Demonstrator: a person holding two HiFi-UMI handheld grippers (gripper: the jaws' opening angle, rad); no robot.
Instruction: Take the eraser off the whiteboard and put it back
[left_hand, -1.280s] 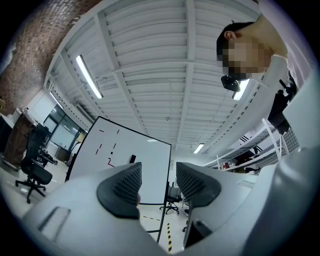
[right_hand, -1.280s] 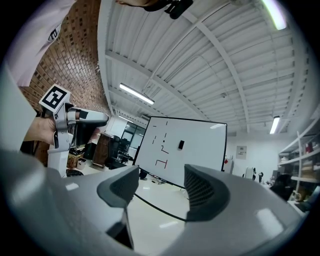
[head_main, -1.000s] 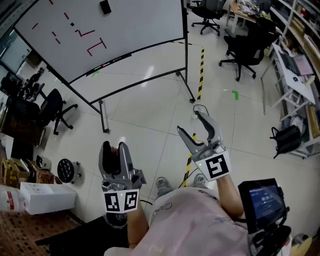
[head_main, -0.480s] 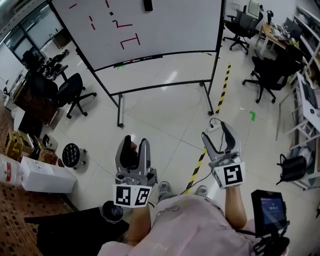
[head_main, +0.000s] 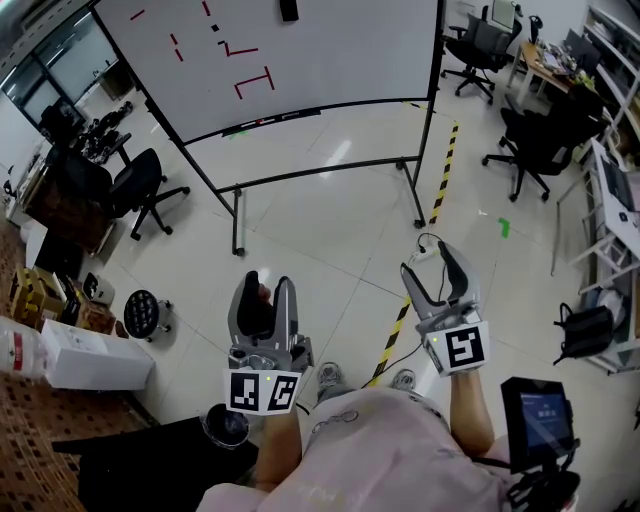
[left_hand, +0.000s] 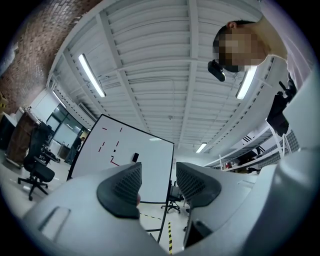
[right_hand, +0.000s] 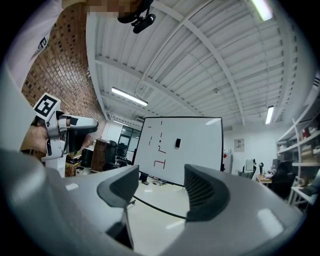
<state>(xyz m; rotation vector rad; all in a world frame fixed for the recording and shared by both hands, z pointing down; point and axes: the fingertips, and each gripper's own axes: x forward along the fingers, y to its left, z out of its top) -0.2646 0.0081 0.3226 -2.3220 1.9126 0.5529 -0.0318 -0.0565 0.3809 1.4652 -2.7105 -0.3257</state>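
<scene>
Left gripper (head_main: 268, 285) narrowly parted, empty, carried low; eraser (head_main: 288, 10) sits high on whiteboard (head_main: 340, 50), well away across the floor; right gripper (head_main: 432, 262) parted wider, empty, probably readied for the pick-off.

You had no word, number or brand in front of you that could be read. The whiteboard (head_main: 330, 60) carried only short red strokes (head_main: 253, 82), and they formed no letter I could be sure of. The cube (head_main: 262, 390) on your left hand-held gripper (head_main: 268, 290), and the one on your right hand-held gripper (head_main: 432, 268), showed black-and-white square markers, which were patterns and not writing. The small screen (head_main: 545, 415) by your right arm was lit, but its lines were too small to read. The paper notice (right_hand: 238, 145) beside the whiteboard, in the right gripper view, was too small as well. On the floor (head_main: 330, 240), yellow-and-black striped tape (head_main: 440, 180) made a warning line.
</scene>
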